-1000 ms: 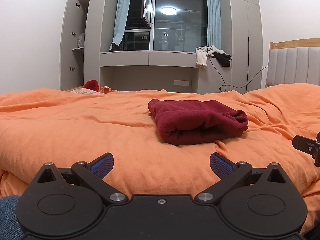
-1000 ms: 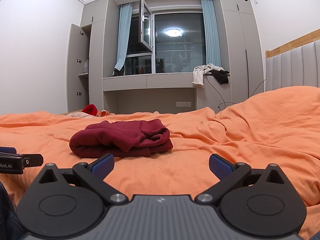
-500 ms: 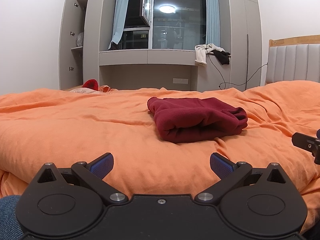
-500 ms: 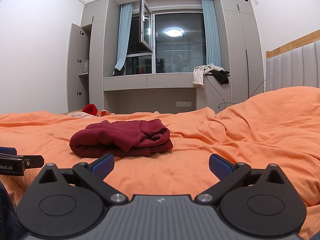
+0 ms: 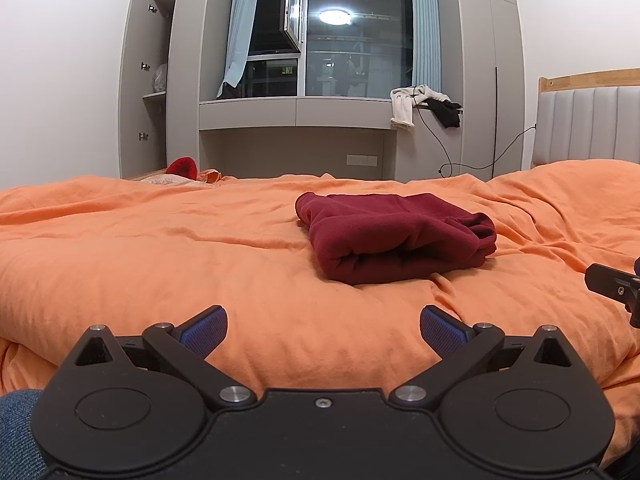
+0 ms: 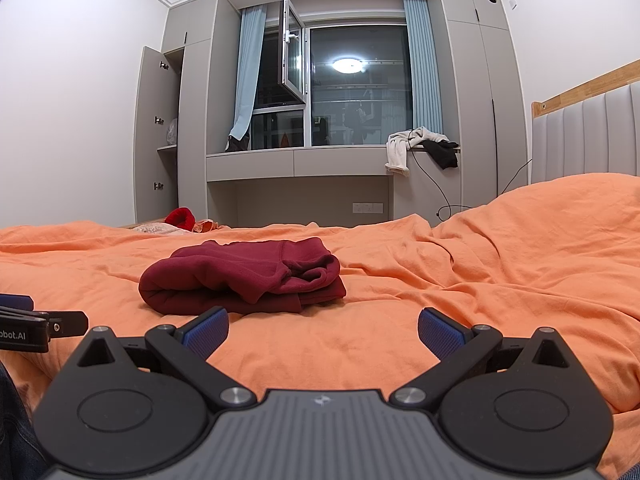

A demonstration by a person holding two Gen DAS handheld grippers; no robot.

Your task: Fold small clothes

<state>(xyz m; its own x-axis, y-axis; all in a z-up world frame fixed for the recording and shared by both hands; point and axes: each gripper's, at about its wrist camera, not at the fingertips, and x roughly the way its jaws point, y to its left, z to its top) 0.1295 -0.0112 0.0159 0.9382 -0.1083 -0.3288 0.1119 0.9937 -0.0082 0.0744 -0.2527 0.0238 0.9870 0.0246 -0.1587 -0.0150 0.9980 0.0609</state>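
A dark red garment [image 5: 394,236] lies folded in a thick bundle on the orange bedspread [image 5: 160,248]; it also shows in the right wrist view [image 6: 244,278]. My left gripper [image 5: 323,326] is open and empty, low over the bedspread, short of the garment and to its left. My right gripper [image 6: 322,326] is open and empty, short of the garment and to its right. Each gripper shows at the edge of the other's view, the right one [image 5: 614,282] and the left one [image 6: 36,326].
A red item and pale clothes [image 5: 184,170] lie at the bed's far edge. A grey padded headboard [image 5: 588,124] stands at the right. Beyond the bed are a window ledge with draped clothes [image 5: 424,106], a hanging cable and an open wardrobe door [image 5: 140,84].
The left wrist view has shifted slightly, so the garment sits a little higher in it. The garment and the right gripper have not moved. Both grippers stay open.
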